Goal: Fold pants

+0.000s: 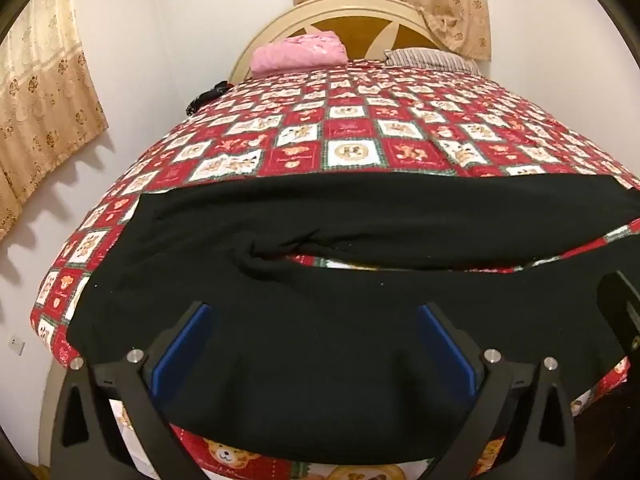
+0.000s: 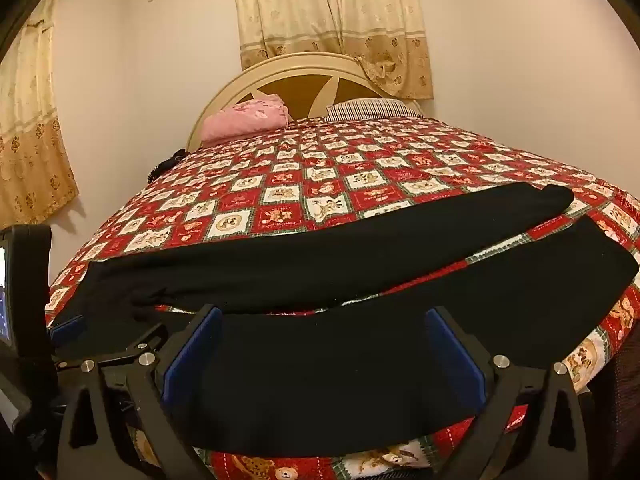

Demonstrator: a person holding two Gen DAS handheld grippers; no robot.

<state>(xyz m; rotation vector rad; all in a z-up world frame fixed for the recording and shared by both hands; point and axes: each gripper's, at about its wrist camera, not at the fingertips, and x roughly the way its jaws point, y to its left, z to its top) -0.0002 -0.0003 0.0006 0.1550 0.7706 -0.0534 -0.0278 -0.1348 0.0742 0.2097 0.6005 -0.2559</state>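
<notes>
Black pants (image 1: 320, 240) lie spread flat across the near end of the bed, waist to the left, both legs running right with a narrow gap between them; they also show in the right wrist view (image 2: 340, 256). My left gripper (image 1: 314, 312) is open, its blue-padded fingers (image 1: 188, 340) apart just above the near leg close to the crotch. My right gripper (image 2: 324, 316) is open above the near leg farther right. The left gripper's finger (image 2: 68, 326) shows at the left edge of the right wrist view.
The bed has a red teddy-bear patchwork cover (image 1: 360, 136). A pink folded blanket (image 1: 300, 54) and a striped pillow (image 1: 432, 58) lie by the cream headboard (image 2: 304, 64). Beige curtains (image 2: 332, 20) hang behind. A white wall (image 1: 132, 60) is left of the bed.
</notes>
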